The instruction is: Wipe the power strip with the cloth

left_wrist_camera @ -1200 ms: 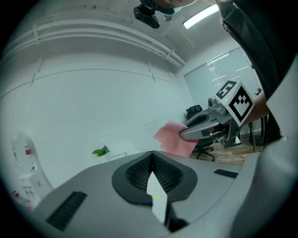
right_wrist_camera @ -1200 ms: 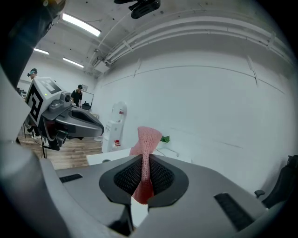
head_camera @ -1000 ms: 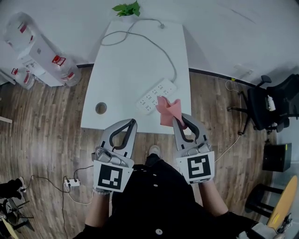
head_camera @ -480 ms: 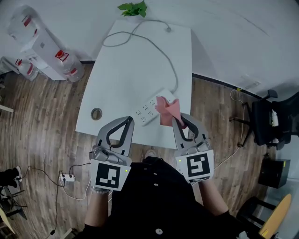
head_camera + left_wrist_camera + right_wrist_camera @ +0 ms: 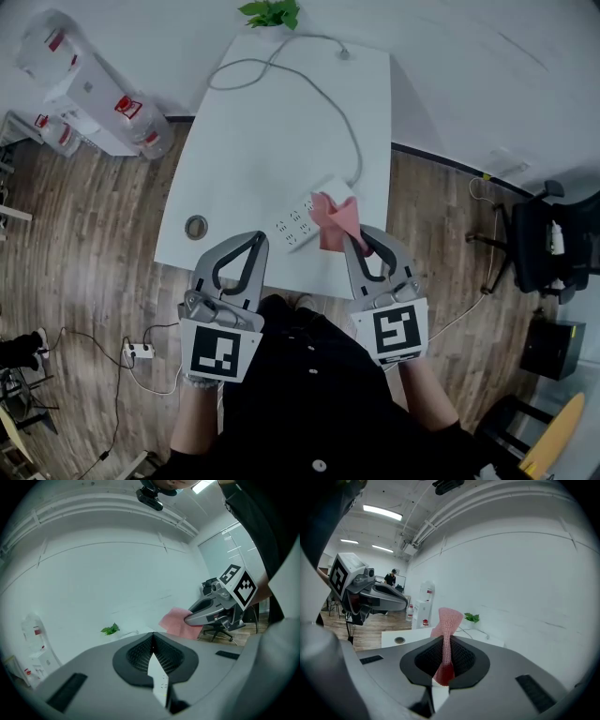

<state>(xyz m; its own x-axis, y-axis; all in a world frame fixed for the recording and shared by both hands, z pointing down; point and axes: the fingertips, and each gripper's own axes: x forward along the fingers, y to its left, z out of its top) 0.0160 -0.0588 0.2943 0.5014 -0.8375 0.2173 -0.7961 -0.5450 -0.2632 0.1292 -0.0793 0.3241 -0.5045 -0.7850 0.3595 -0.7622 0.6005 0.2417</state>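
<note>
Tabletop [image 5: 253,141] holds the power strip [image 5: 292,228]. Our right gripper [image 5: 356,244] pinches the cloth [image 5: 332,216]; our left gripper [image 5: 257,242] is closed, empty. Next, we judge, the cloth must drop onto the strip.

potted plant [image 5: 272,12], office chair [image 5: 553,248], white table [image 5: 253,150].

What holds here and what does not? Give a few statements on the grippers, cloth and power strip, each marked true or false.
1. The right gripper is shut on the pink cloth. True.
2. The left gripper holds the power strip. False: it is shut on nothing, apart from the strip.
3. The power strip lies on the white table, its cable running toward the far end. True.
4. The plant stands right beside the power strip. False: it is at the table's far edge.
</note>
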